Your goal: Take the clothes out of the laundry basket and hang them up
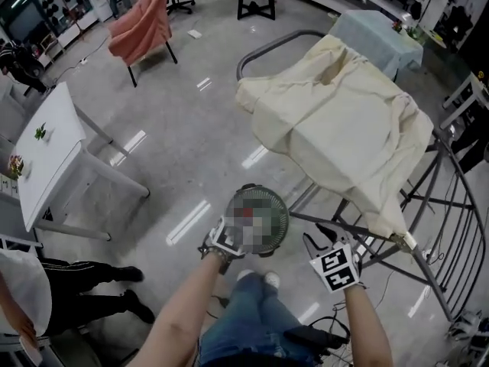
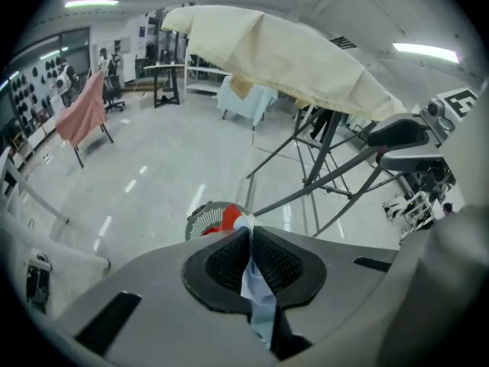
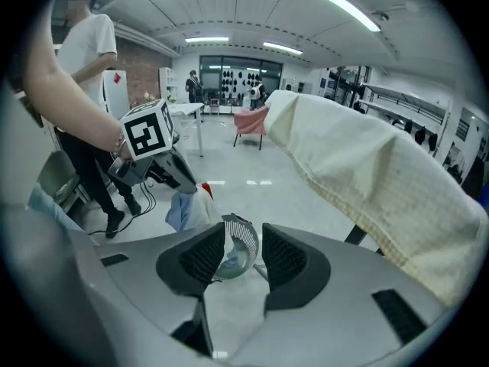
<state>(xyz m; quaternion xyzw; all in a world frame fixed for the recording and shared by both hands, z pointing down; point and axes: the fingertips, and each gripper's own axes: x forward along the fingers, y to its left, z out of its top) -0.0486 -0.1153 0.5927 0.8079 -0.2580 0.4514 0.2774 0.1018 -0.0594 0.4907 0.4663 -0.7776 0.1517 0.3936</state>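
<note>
Polished grey floor carries the laundry basket, and above it your left gripper is clamped tight on a pale blue garment while your right gripper, also above the basket, has jaws partly apart, empty.

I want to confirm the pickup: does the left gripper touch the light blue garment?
Touching. The left gripper view shows the left gripper shut on the light blue garment, cloth pinched between its pads.

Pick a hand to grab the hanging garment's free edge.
Likely right: the right tool is open and empty, near the pale blue and white cloth garment; the left tool is shut on it.
</note>
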